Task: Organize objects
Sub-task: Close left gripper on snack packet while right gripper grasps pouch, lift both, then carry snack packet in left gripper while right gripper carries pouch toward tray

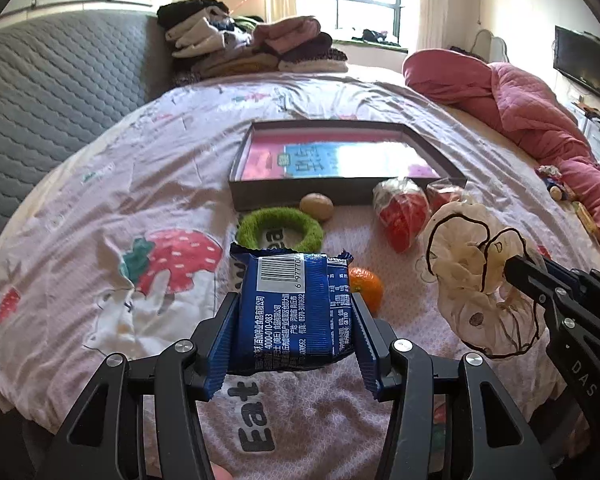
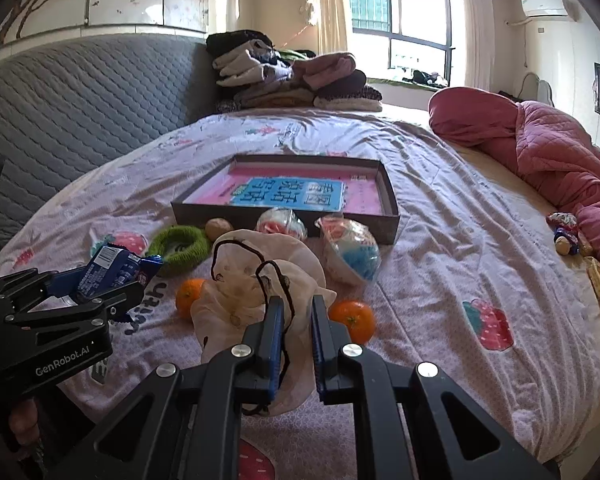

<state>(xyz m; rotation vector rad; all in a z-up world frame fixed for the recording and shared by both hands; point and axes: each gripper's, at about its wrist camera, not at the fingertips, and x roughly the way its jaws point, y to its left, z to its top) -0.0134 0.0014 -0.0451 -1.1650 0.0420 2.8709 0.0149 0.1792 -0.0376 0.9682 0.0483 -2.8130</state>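
My left gripper [image 1: 294, 312] is shut on a blue snack packet [image 1: 294, 308] and holds it above the bed; the packet also shows in the right wrist view [image 2: 108, 272]. My right gripper [image 2: 296, 316] is shut on a cream sheer scrunchie with a dark edge [image 2: 256, 280], lifted off the bed; it shows at the right of the left wrist view [image 1: 472, 272]. Ahead lies a shallow dark box [image 2: 392, 224] with a pink and blue sheet inside. A green ring [image 2: 180, 246], a small potato [image 2: 219, 229], two oranges [image 2: 352, 320] and wrapped packets [image 2: 352, 252] lie before it.
The bed has a pink strawberry-print sheet [image 2: 440, 240]. A grey quilted headboard [image 2: 80, 100] stands at the left. Folded clothes [image 2: 288, 76] are piled at the far end. A red quilt [image 2: 548, 152] and small items [image 2: 564, 236] lie at the right.
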